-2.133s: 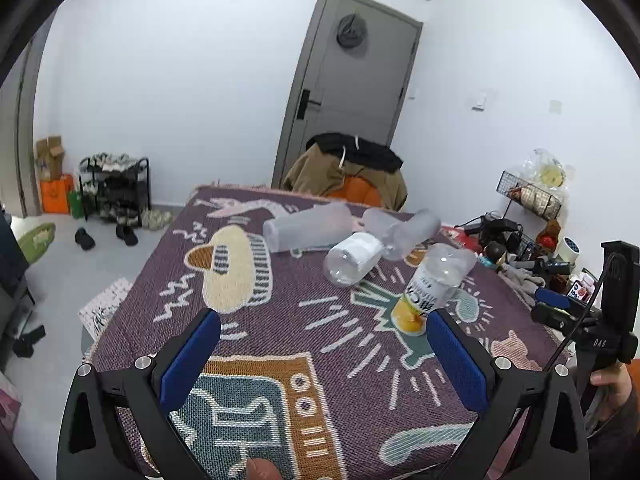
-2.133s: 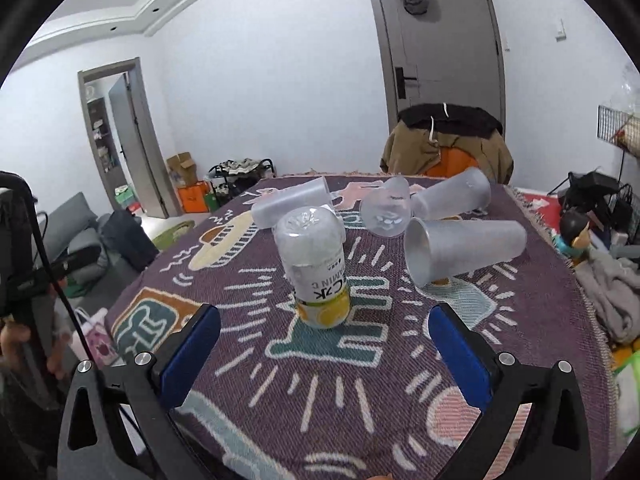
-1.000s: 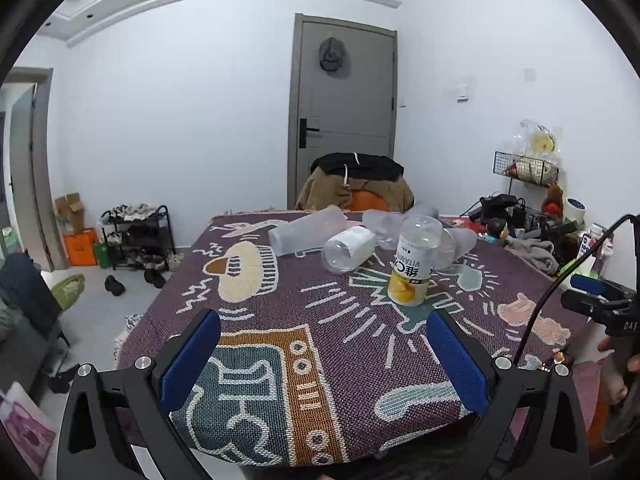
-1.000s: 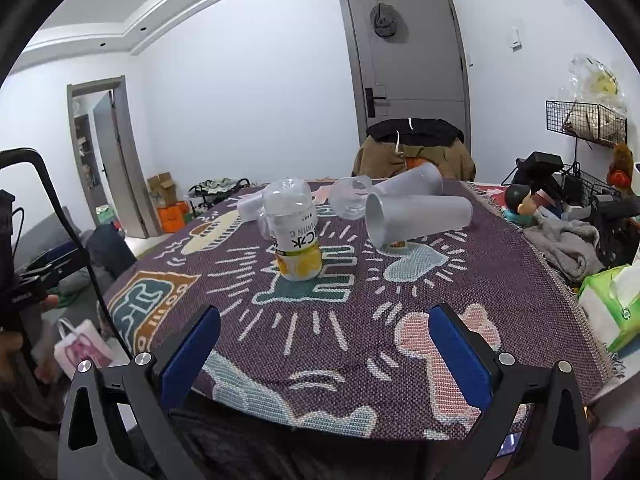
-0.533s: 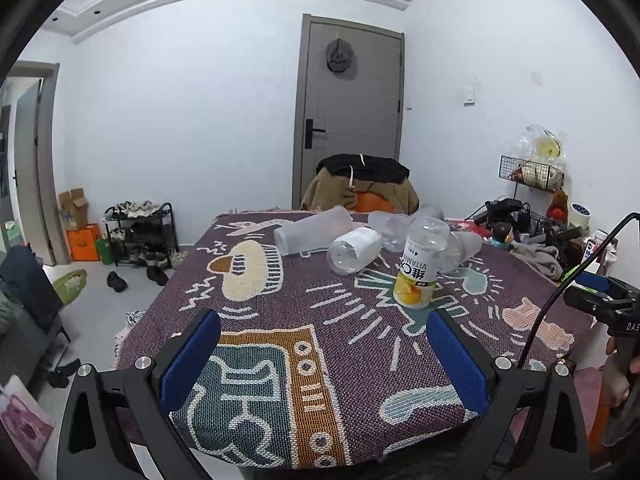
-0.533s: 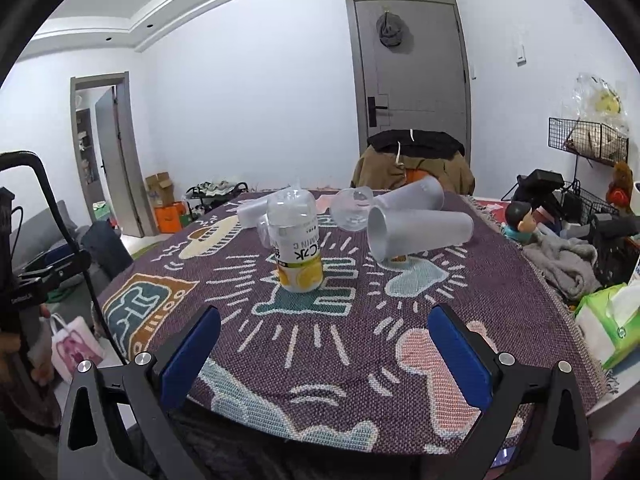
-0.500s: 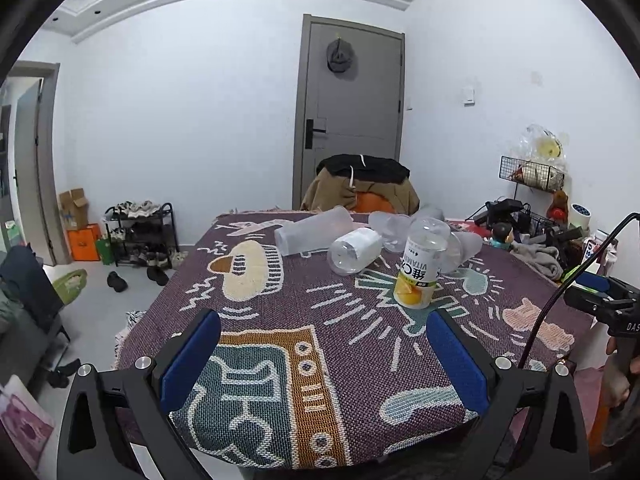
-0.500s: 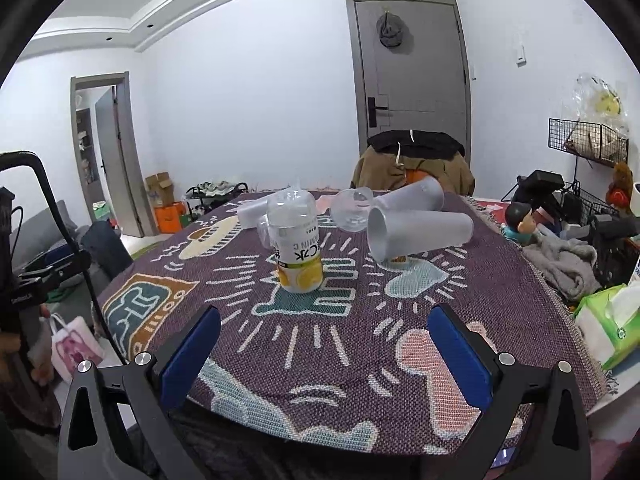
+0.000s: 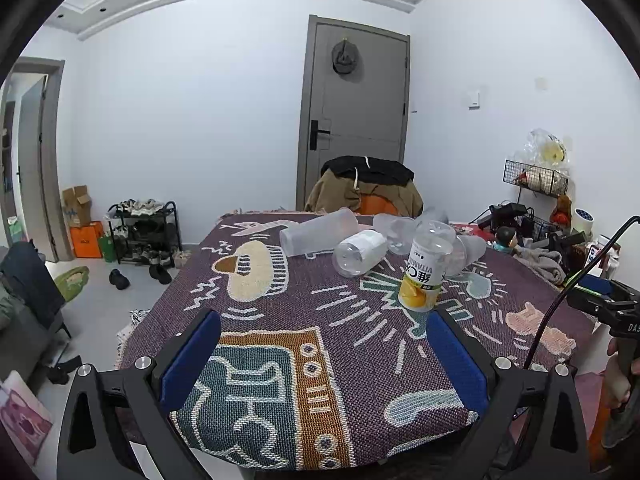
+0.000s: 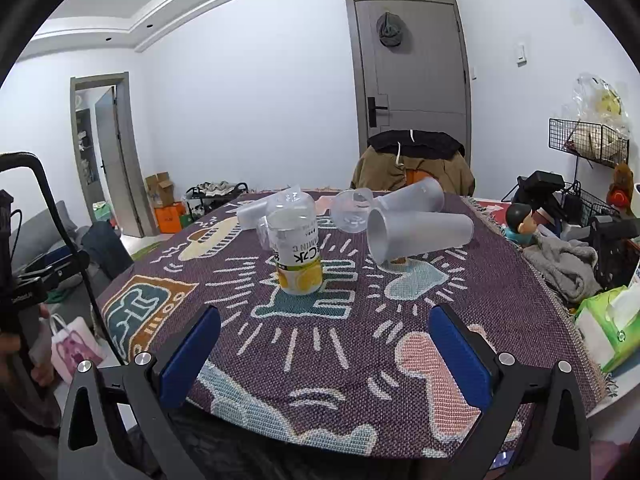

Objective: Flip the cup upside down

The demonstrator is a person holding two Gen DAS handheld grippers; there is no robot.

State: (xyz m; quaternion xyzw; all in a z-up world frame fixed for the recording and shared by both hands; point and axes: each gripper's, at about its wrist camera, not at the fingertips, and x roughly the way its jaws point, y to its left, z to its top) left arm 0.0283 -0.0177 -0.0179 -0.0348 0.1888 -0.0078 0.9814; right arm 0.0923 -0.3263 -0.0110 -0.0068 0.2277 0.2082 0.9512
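An upside-down clear bottle-cup with a yellow label (image 9: 425, 272) (image 10: 296, 244) stands mid-table on the patterned cloth. Around it several frosted plastic cups lie on their sides: a long one (image 9: 318, 232), a clear one with its base toward me (image 9: 358, 252), and in the right wrist view a big cup with its mouth toward me (image 10: 416, 234) and another behind it (image 10: 416, 197). My left gripper (image 9: 324, 354) is open at the near table edge, empty. My right gripper (image 10: 324, 354) is open as well, short of the cups.
The purple woven tablecloth (image 9: 280, 344) covers the table. A chair draped with jackets (image 9: 368, 188) stands at the far side before a grey door. Clutter and a grey towel (image 10: 568, 260) sit at the right, green tissue pack (image 10: 608, 332) near the right edge. A shoe rack (image 9: 144, 232) stands left.
Both grippers have pulled back and lifted from the cups to the near table edge over two seconds, then eased slightly forward. The cups have not moved.
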